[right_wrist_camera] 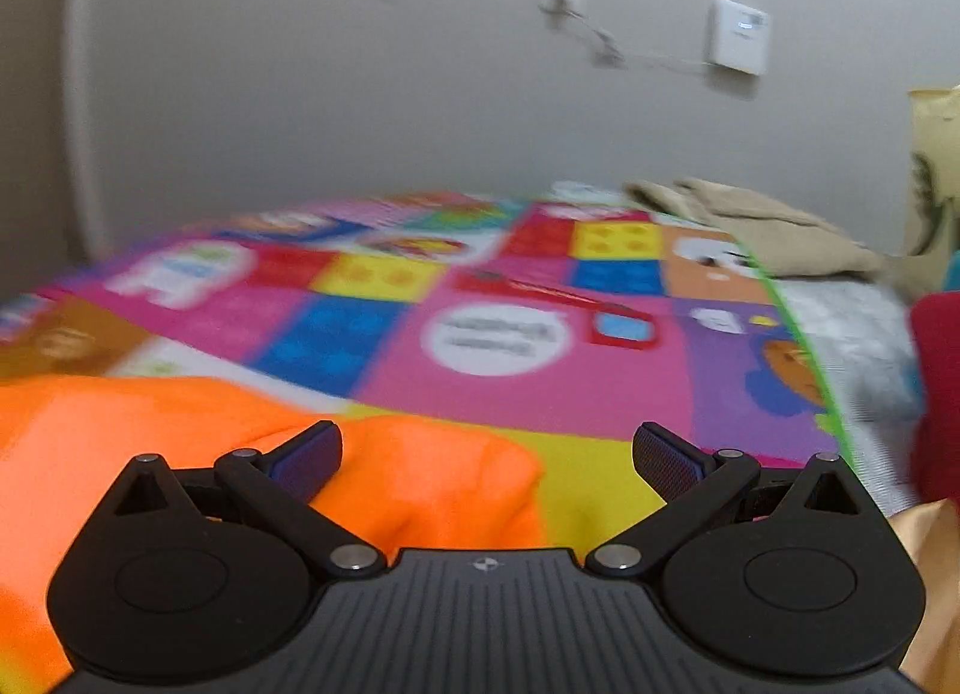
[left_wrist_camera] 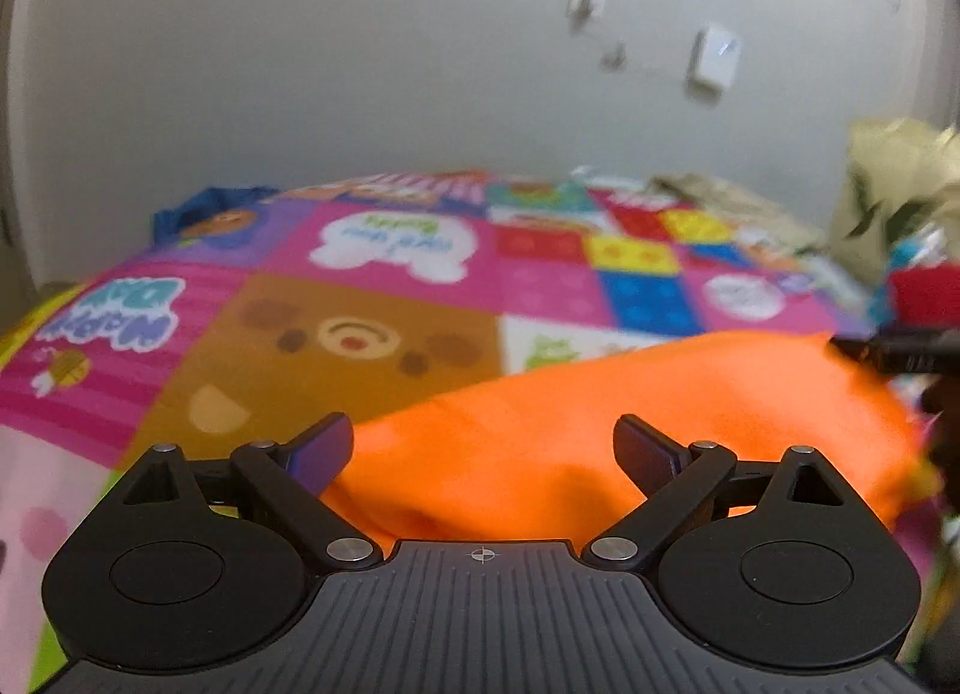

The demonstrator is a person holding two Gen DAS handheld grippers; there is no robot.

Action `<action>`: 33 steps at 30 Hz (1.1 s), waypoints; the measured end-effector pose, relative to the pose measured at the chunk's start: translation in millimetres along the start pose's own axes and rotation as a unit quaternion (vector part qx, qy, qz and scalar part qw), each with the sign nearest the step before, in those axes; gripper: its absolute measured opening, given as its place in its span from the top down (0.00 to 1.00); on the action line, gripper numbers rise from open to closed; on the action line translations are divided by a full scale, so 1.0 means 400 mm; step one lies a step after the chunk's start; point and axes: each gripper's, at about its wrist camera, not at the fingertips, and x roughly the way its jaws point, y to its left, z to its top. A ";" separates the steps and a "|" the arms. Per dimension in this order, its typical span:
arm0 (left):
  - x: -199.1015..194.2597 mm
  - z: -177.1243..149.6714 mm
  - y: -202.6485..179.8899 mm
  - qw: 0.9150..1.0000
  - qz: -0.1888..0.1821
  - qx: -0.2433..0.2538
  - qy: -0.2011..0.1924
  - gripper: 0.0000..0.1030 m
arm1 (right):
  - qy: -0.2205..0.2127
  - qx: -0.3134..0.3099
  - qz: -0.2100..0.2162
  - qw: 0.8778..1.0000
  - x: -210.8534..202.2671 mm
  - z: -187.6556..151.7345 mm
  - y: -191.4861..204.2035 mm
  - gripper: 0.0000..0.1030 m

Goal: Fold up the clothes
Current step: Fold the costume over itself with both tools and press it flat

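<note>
While both hand-held grippers [left_wrist_camera: 483,445] [right_wrist_camera: 486,454] gape empty, the orange garment [left_wrist_camera: 600,424] lies lengthwise left-to-right across the mat [right_wrist_camera: 510,394].

Spread fingers [right_wrist_camera: 666,460] above orange garment [right_wrist_camera: 150,436] on patchwork mat [right_wrist_camera: 498,286].

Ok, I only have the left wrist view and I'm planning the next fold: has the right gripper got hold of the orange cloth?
Observer: No, the right gripper has its jaws wide open and clamps nothing.
Operator: Where does the cloth end there?
Observer: The bright orange garment stops between those jaws, and a yellow patch of the colourful patchwork play mat follows.
Operator: And the mat's right side?
Observer: It ends at a green border, with a grey surface beyond.
</note>
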 end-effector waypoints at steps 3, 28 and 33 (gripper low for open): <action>-0.029 -0.014 -0.002 0.999 -0.043 -0.016 0.022 0.06 | 0.029 -0.028 0.055 0.998 -0.047 -0.032 0.019 0.00; 0.014 -0.131 -0.096 0.997 -0.029 0.050 0.057 0.06 | 0.032 -0.082 -0.043 0.995 -0.049 -0.121 0.073 0.00; 0.008 -0.138 -0.091 0.998 -0.028 0.036 0.049 0.05 | -0.048 0.010 0.059 0.997 -0.133 -0.064 0.095 0.00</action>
